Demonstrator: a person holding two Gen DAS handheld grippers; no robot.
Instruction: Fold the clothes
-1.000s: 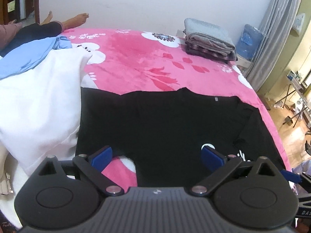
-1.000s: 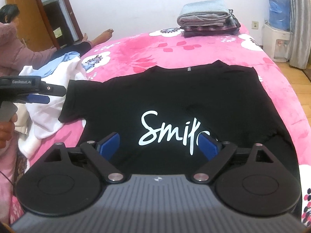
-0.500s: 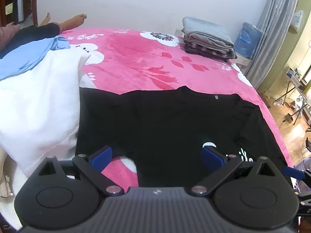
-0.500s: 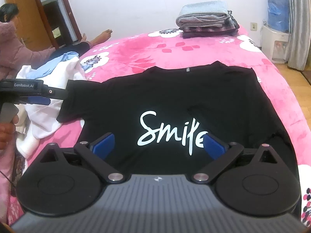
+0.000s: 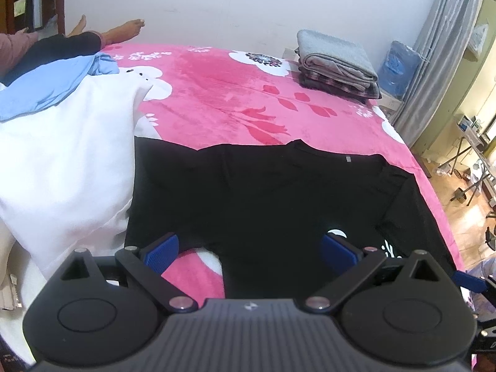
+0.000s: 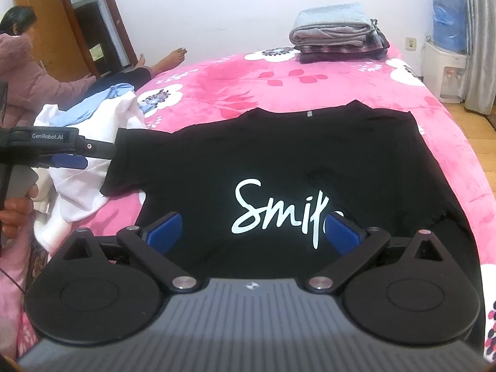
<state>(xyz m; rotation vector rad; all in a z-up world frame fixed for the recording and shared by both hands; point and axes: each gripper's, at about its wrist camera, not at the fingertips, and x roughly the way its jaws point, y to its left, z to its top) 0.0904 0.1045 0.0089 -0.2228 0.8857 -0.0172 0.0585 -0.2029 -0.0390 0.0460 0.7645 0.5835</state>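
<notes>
The right gripper (image 6: pixel 252 228) jaws have just been opening, empty above the spread black T-shirt (image 6: pixel 279 155), like the released left gripper (image 5: pixel 249 246), so folding can begin.

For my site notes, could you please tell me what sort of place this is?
Most likely a bedroom at home: a bed under a pink floral blanket, a stack of folded clothes at its far end, and a water dispenser beside the curtain.
</notes>
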